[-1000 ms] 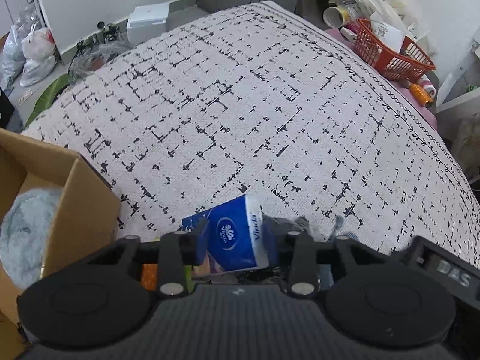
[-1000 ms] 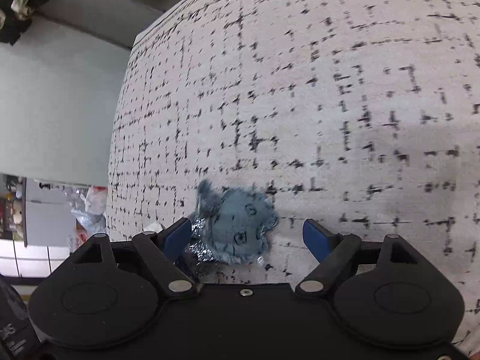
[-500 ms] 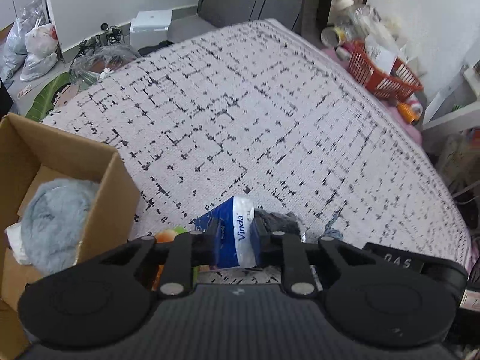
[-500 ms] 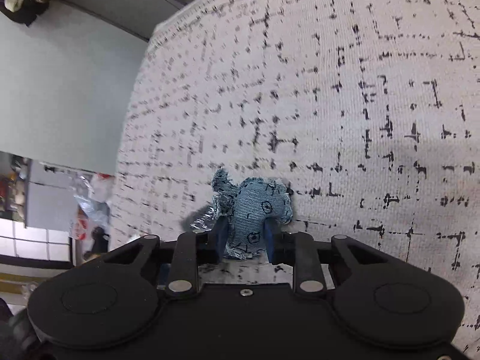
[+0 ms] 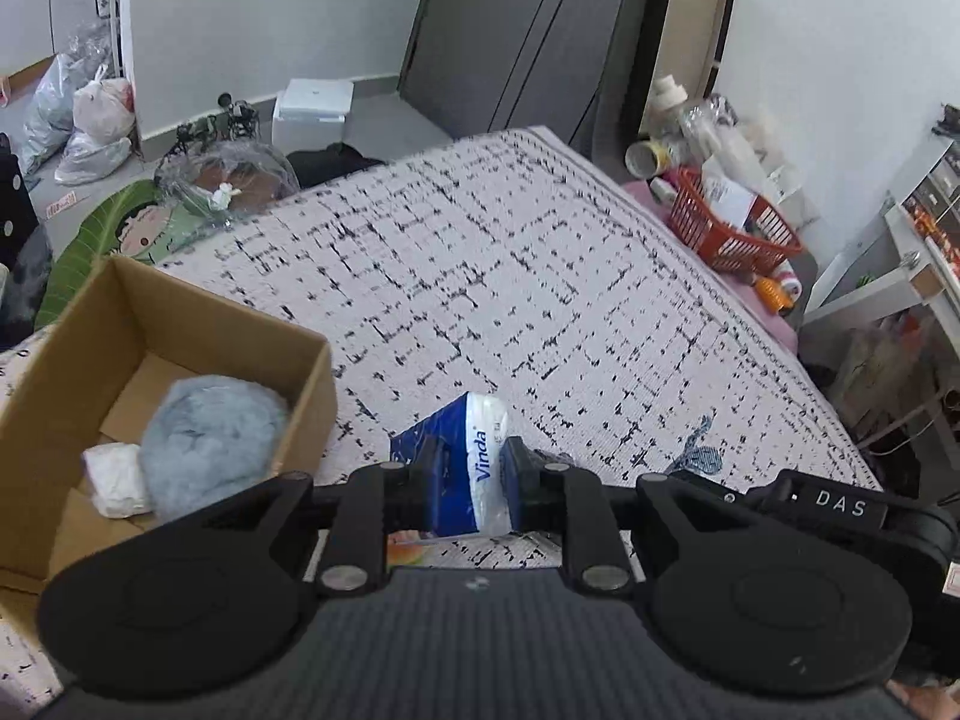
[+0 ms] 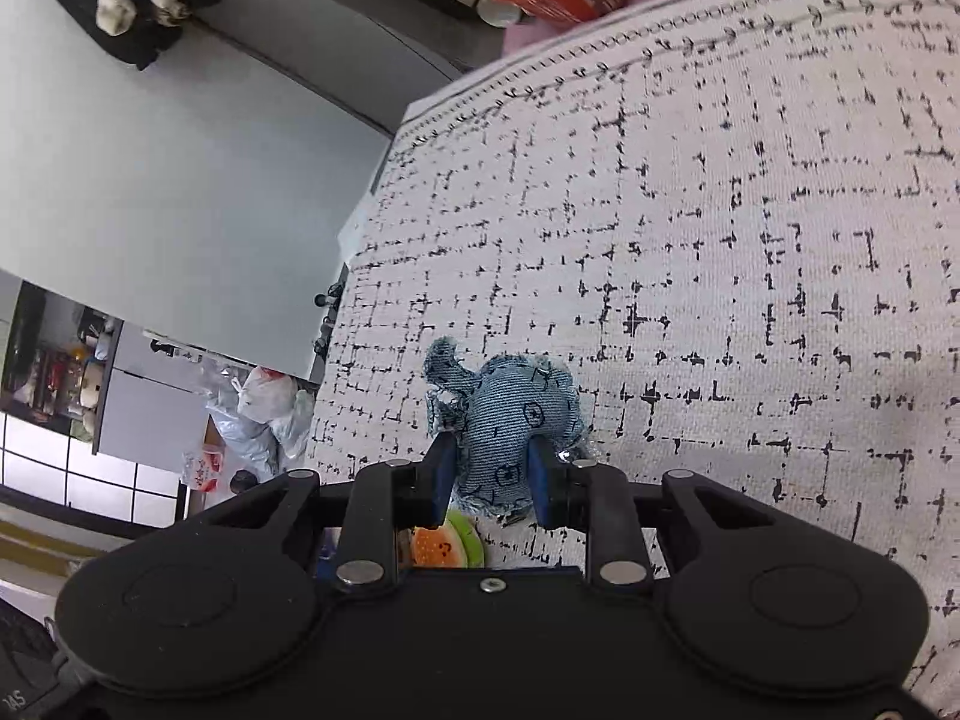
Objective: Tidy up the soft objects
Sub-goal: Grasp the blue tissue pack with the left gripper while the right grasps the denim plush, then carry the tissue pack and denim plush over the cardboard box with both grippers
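Note:
My left gripper (image 5: 474, 468) is shut on a blue Vinda tissue pack (image 5: 465, 462) and holds it above the patterned cloth, just right of an open cardboard box (image 5: 312, 384). The box holds a fluffy grey plush (image 5: 210, 444) and a white soft item (image 5: 117, 480). My right gripper (image 6: 489, 474) is shut on a blue denim plush toy (image 6: 510, 414) and holds it above the cloth. An orange and green soft toy (image 6: 444, 546) lies below the right gripper. The right gripper's body (image 5: 840, 504) shows at the lower right of the left wrist view.
A white cloth with black marks (image 5: 510, 276) covers the surface. A red basket (image 5: 726, 228) with bottles stands at the far right edge. Bags and clutter (image 5: 90, 114) lie on the floor beyond the far left edge.
Both grippers closed on their objects and lifted them off the cloth. The left gripper rose and brought more of the box into view.

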Tool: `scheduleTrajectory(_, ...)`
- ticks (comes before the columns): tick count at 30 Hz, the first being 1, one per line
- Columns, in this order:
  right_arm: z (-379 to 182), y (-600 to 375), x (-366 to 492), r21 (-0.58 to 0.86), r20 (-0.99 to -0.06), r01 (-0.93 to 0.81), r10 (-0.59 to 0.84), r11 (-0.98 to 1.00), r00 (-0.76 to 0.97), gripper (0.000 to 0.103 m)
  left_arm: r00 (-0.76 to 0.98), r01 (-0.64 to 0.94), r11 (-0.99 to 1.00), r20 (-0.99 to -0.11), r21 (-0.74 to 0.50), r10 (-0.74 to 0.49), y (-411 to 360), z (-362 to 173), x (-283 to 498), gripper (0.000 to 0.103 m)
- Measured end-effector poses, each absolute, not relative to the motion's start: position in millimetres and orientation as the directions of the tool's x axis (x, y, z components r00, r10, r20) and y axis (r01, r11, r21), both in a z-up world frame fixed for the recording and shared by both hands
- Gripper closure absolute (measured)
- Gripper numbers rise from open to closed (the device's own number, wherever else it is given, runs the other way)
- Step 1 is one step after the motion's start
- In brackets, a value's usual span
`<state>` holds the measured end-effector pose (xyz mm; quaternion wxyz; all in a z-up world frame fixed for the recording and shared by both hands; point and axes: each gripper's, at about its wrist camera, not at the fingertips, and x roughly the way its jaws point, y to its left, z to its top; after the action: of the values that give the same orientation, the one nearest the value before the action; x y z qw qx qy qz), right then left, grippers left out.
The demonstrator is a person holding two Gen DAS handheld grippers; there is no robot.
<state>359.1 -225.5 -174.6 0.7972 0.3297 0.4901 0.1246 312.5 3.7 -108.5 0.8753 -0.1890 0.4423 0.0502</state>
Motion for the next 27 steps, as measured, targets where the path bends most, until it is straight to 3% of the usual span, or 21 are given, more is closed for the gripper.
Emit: scheduleTrajectory(27,-104.8,-201.5,295.7,0.587,-0.61,-0.074,0.5,0.807,0.615,0.077,0.674,-0.293,0.917,-0.738,-0.27,-0.002,51.5,-60.0,254.1,0.083)
